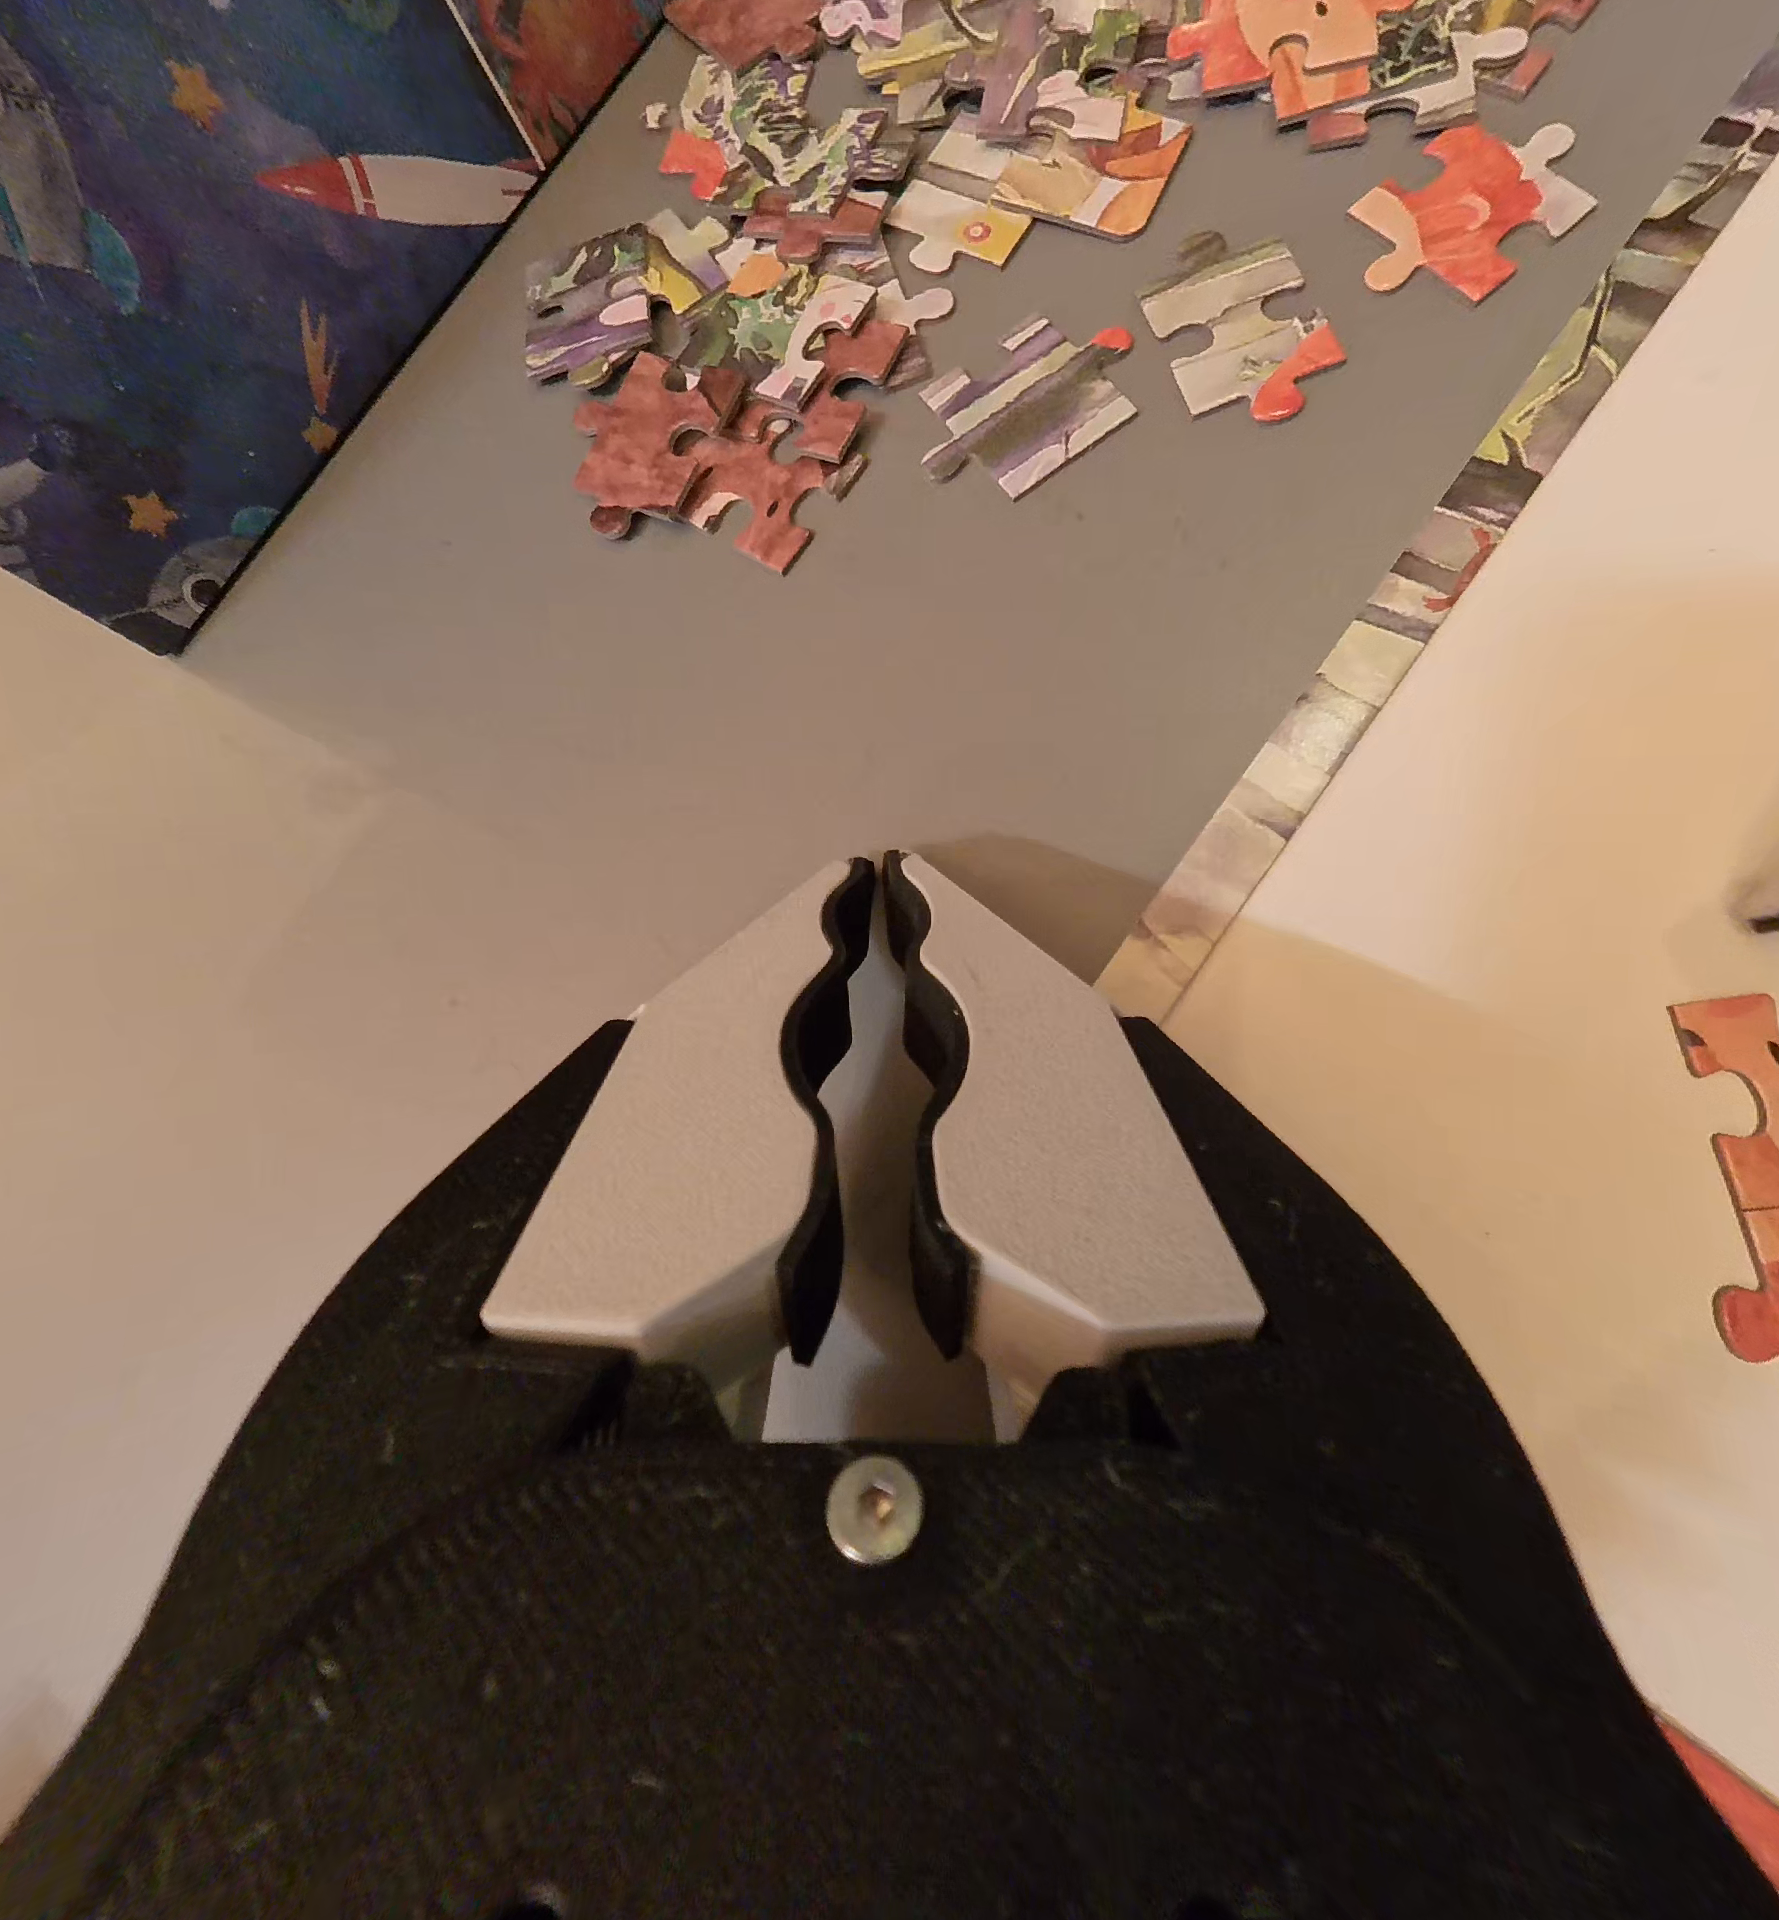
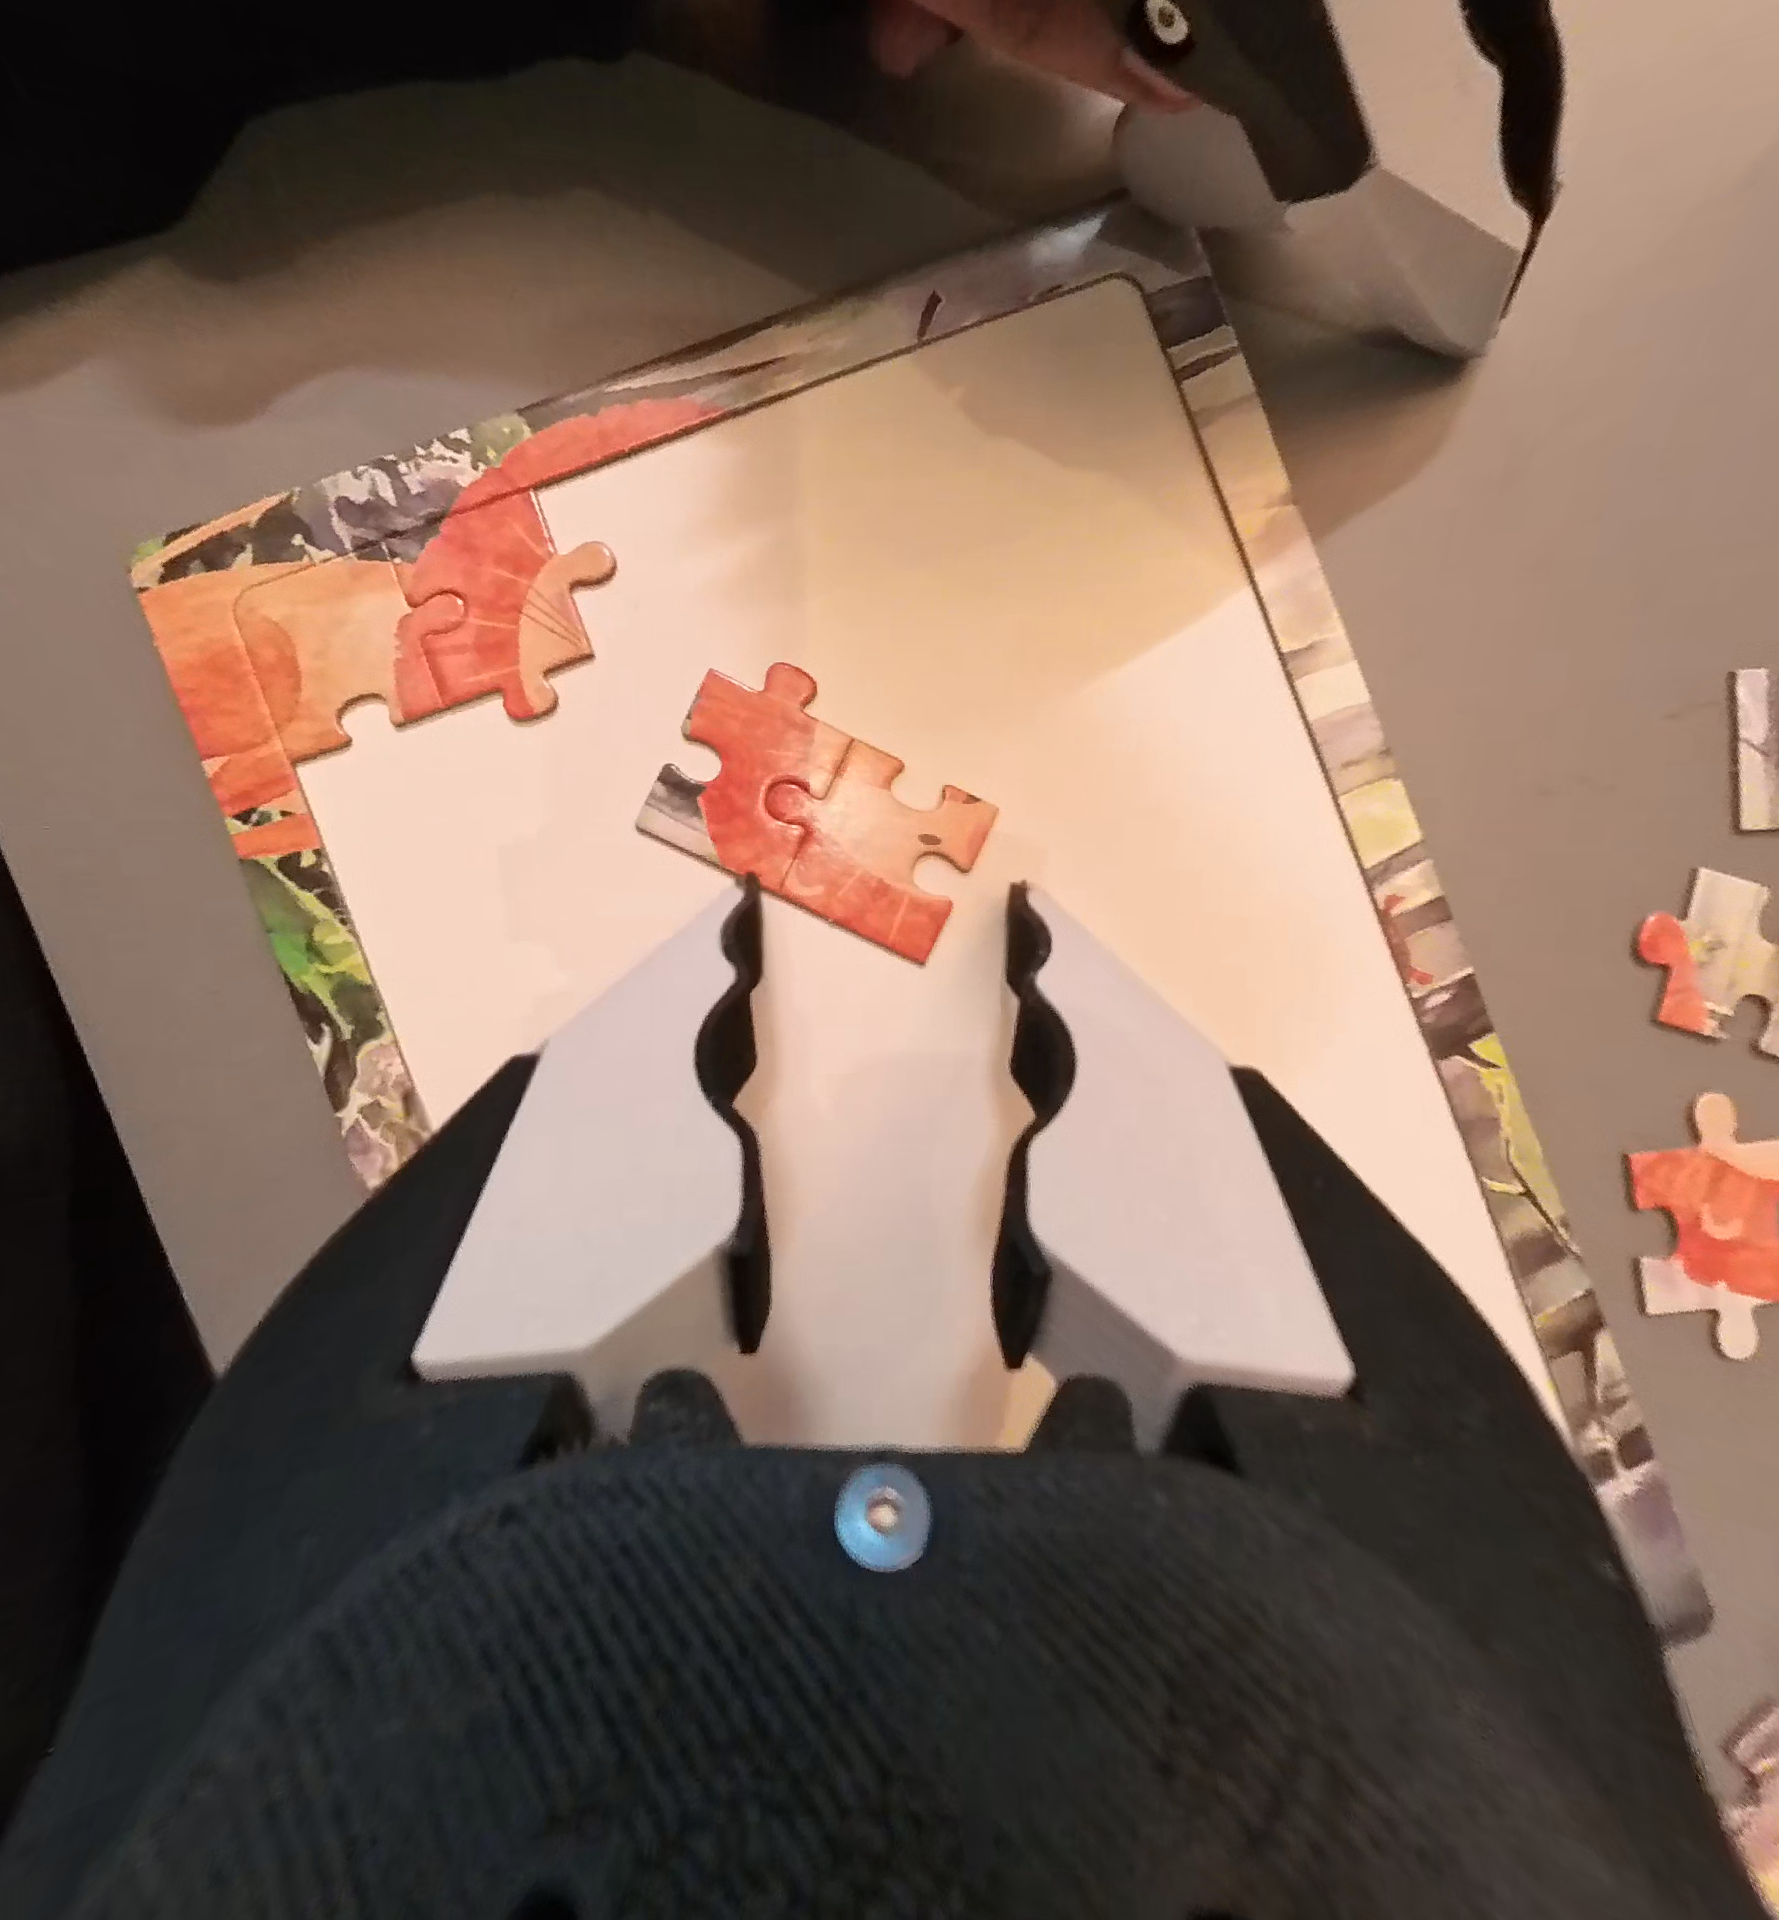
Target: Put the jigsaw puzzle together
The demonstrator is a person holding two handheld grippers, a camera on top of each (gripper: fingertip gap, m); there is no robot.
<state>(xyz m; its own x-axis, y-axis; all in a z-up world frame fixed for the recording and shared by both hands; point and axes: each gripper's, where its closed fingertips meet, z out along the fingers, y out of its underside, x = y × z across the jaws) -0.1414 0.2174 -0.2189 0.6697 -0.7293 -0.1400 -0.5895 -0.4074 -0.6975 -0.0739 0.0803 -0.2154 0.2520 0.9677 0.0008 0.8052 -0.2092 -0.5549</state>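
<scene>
The puzzle tray (image 2: 1321, 644) has a white floor and a painted border. Two orange pieces (image 2: 490, 634) sit fitted in its left corner. A joined pair of orange pieces (image 2: 823, 821) lies loose on the white floor. My right gripper (image 2: 883, 894) is open and empty, its tips just short of that pair's near edge. My left gripper (image 1: 880, 862) is shut on nothing, over the grey table beside the tray's border (image 1: 1384, 644). It also shows in the right wrist view (image 2: 1280, 156) at the tray's far corner. A pile of loose pieces (image 1: 812, 260) lies ahead of it.
Single pieces (image 1: 1243, 327) lie between the pile and the tray; more (image 2: 1721, 1226) lie right of the tray. A dark blue space picture with a rocket (image 1: 137, 260) lies at the far left. A hand (image 2: 1020, 52) holds the left gripper. Tip to tip, the grippers are about 15 cm apart.
</scene>
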